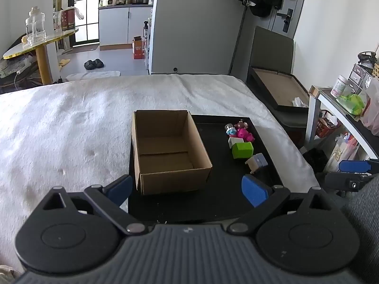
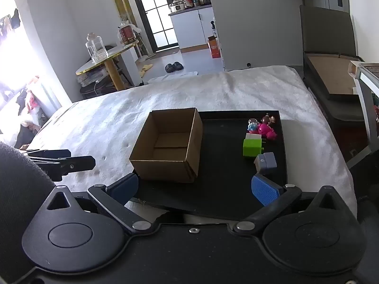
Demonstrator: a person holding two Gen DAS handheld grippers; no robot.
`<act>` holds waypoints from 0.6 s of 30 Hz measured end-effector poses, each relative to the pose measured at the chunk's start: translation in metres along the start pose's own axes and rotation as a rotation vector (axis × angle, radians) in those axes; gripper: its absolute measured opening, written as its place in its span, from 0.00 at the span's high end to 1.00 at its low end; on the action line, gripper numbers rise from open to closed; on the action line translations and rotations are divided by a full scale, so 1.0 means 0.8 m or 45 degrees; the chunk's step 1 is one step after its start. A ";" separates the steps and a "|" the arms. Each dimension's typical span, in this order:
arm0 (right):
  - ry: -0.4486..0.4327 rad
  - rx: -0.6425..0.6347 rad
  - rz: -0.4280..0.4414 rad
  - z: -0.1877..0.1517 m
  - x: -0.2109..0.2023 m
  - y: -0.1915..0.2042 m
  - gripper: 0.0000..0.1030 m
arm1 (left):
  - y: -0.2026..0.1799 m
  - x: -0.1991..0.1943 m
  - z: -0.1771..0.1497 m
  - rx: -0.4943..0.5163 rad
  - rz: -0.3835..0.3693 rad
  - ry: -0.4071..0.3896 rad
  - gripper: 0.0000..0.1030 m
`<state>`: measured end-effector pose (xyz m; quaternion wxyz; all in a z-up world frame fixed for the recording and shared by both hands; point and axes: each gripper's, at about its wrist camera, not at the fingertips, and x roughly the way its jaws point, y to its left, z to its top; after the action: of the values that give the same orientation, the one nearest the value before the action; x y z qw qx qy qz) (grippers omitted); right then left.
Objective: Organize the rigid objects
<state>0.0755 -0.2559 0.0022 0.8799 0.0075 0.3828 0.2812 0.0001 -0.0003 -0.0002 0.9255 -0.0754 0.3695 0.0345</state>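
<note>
Only right view [image 2: 194, 189] shows window.

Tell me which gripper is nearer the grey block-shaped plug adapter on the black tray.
Right. The right gripper has its blue fingertip just short of the grey block-shaped plug adapter. The left gripper is open too, facing the cardboard box, farther left.

The small figurines [image 1: 239, 129] are too tiny to identify, perhaps toys; the cardboard box [image 1: 165, 151] hides some tray [image 1: 213, 203].
</note>
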 end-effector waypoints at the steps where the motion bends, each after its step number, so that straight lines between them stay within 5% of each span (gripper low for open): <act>1: 0.001 0.001 0.003 0.000 0.000 0.000 0.00 | 0.000 0.000 0.000 -0.004 -0.002 0.002 0.05; 18: 0.000 0.012 0.010 -0.002 -0.001 0.002 0.00 | -0.001 -0.003 0.001 -0.026 -0.015 -0.016 0.05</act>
<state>0.0730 -0.2552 0.0017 0.8789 0.0130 0.3840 0.2828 -0.0012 -0.0007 0.0017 0.9272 -0.0867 0.3628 0.0334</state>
